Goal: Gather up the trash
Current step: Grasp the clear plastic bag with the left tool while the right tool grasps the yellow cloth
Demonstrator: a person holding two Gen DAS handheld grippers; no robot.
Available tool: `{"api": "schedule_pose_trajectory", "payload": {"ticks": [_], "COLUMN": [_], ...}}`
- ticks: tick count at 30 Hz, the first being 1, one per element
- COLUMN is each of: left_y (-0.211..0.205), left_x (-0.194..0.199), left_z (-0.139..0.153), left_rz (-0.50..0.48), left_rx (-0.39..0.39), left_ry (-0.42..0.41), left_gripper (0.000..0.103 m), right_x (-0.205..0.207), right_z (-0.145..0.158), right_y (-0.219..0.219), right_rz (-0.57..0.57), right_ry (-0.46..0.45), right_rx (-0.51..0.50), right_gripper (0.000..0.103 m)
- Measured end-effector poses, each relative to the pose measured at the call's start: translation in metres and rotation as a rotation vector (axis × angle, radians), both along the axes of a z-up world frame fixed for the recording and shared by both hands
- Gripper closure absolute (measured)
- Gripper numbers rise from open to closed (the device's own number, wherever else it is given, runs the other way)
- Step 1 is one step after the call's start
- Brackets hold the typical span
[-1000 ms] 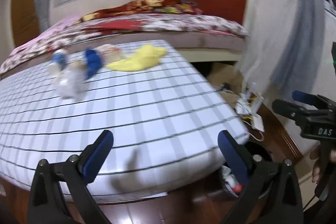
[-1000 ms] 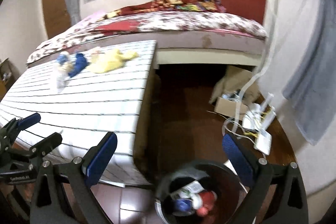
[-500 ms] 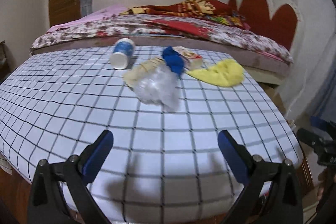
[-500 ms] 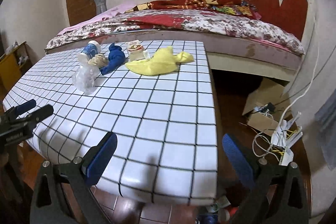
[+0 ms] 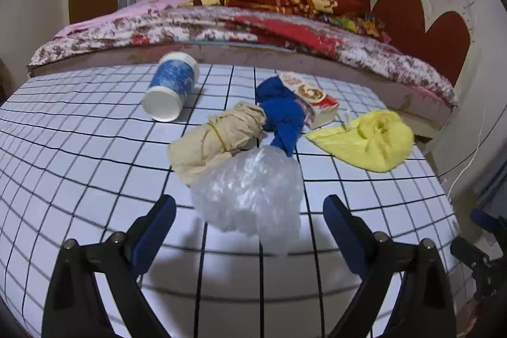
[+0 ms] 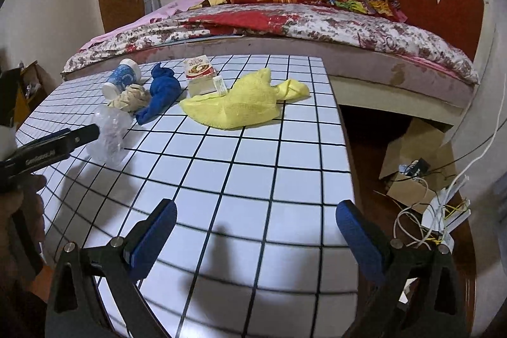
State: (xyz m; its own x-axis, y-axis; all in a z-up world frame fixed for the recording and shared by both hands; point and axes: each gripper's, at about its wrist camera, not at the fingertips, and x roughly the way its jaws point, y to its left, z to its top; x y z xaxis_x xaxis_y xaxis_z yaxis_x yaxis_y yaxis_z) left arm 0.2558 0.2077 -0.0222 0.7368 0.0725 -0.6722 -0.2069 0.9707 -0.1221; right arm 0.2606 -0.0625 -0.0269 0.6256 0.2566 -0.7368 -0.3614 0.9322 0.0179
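Your left gripper jaws are closing around the clear plastic bag, not yet touching; your right gripper jaws gape empty.

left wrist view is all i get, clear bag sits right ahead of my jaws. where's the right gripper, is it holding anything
observer: the right gripper is open and empty, over bare checked tablecloth, short of the yellow cloth.
operator: what's on the floor off the table's right side
observer: an open cardboard box and tangled white cables; no bin shows.
operator: how does my side look from there
observer: the left gripper is closing with the clear plastic bag between its jaws; one finger runs alongside it, contact unclear.
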Motion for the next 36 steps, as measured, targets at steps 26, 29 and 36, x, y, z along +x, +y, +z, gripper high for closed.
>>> {"api": "schedule_pose_trajectory", "payload": {"ticks": [26, 29, 36], "left_y": [0.014, 0.012, -0.004], "left_x": [-0.014, -0.017, -0.032], "left_z": [-0.007, -0.007, 0.001], "left_rz": [-0.062, -0.066, -0.082], "left_rx": [-0.067, -0.062, -0.044], "left_ry": [0.002, 0.001, -0.039], "left_gripper": [0.051, 0.051, 0.051], "right_x": [0.148, 0.142, 0.083], "right_z": [-0.023, -0.027, 0.004], "right_y": [0.066, 0.065, 0.034], "right_rz": [0.021, 0.044, 0.078], "right_ry": [0.123, 0.123, 0.027], "right_rx": [-0.062, -0.072, -0.010], "right_gripper": [0.045, 0.080, 0.082]}}
